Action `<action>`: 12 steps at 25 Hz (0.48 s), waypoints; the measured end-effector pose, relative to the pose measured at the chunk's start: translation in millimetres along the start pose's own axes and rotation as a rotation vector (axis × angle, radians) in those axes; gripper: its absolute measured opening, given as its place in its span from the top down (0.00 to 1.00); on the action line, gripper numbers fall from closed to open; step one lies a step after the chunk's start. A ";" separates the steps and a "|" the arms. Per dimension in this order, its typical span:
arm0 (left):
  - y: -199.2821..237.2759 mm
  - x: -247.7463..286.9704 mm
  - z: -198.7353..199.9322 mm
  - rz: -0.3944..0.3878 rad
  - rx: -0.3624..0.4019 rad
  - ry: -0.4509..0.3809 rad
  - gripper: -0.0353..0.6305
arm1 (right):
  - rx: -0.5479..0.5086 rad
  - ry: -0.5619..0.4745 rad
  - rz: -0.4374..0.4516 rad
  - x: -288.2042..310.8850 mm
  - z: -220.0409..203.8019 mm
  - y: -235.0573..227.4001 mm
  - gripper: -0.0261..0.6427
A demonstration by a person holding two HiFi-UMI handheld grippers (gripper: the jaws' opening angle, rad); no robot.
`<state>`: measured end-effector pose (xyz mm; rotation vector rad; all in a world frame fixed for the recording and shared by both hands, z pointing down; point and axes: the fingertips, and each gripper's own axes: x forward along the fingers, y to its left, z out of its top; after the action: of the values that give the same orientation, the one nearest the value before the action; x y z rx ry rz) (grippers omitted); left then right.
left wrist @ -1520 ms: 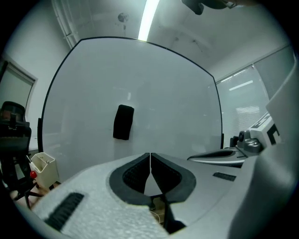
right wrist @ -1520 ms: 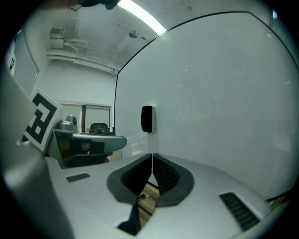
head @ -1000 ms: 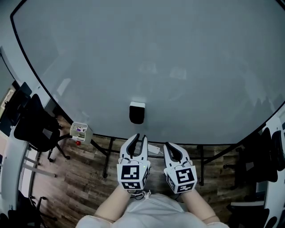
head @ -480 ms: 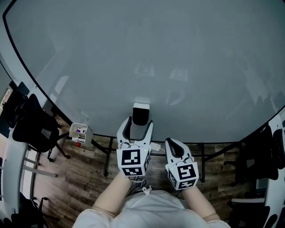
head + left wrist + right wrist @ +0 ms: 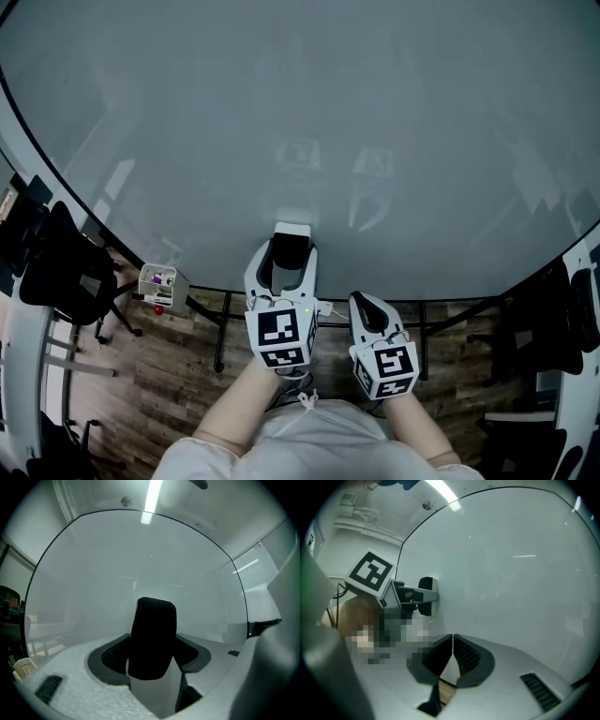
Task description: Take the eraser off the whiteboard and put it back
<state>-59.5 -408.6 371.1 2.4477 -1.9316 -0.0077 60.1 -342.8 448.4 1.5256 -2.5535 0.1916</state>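
Note:
The black eraser (image 5: 291, 249) with a white back clings to the lower part of the big whiteboard (image 5: 300, 122). My left gripper (image 5: 286, 257) points at the board with one jaw on each side of the eraser; the jaws stand wide and are closing, and I see no pad pressing on it. In the left gripper view the eraser (image 5: 152, 639) fills the gap between the jaws of the left gripper (image 5: 152, 652). My right gripper (image 5: 364, 302) hangs shut and empty just to the right, short of the board. From the right gripper view, the right gripper (image 5: 453, 637) sees the eraser (image 5: 425, 595) at its left.
The whiteboard's black stand legs (image 5: 222, 328) reach down to a wooden floor (image 5: 169, 375). A small white box (image 5: 157, 279) with small items hangs at the board's lower left. Dark office chairs stand at the left (image 5: 66, 262) and at the right (image 5: 553, 319).
My left gripper went from shut to wide open and moved forward to the board, so its jaws now flank the eraser. The right gripper has barely shifted.

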 end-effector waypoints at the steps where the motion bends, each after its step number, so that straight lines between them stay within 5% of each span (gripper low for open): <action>1: 0.4 0.0 0.3 0.006 0.006 -0.003 0.52 | -0.001 0.001 0.000 0.1 -0.2 -0.2 0.92; 8: -3.0 0.0 0.9 -0.004 0.049 -0.008 0.55 | 0.000 0.000 -0.010 -5.4 -0.7 -3.1 0.92; 12: -3.1 -6.9 4.6 -0.012 0.014 -0.007 0.57 | -0.001 -0.006 -0.011 -9.3 0.0 -0.7 0.92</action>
<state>-58.2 -401.2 366.3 2.4710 -1.9262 -0.0034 65.1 -335.1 446.4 1.5420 -2.5487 0.1847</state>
